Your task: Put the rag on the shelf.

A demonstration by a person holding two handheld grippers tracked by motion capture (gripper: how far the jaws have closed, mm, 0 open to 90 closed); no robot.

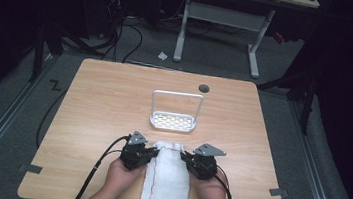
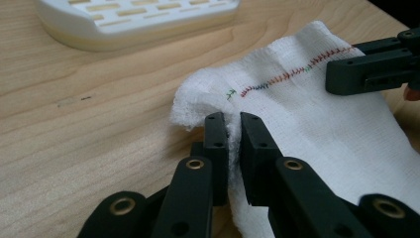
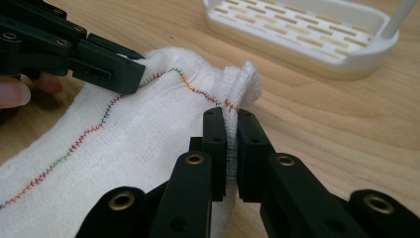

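Two hand-held grippers, left hand-held gripper (image 2: 234, 130); right hand-held gripper (image 3: 231, 128), pinching white cloth (image 1: 169, 179)

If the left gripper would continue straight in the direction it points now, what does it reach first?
The left gripper, jaws shut on the white cloth, points across that cloth toward the right gripper gripping its other corner. It would probably meet that gripper first, pushing the cloth ahead; depth is hard to judge.

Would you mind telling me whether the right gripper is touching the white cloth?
Touching. In the right gripper view, the right gripper has its jaws shut on a pinched fold at the far corner of the white cloth, fabric squeezed between them.
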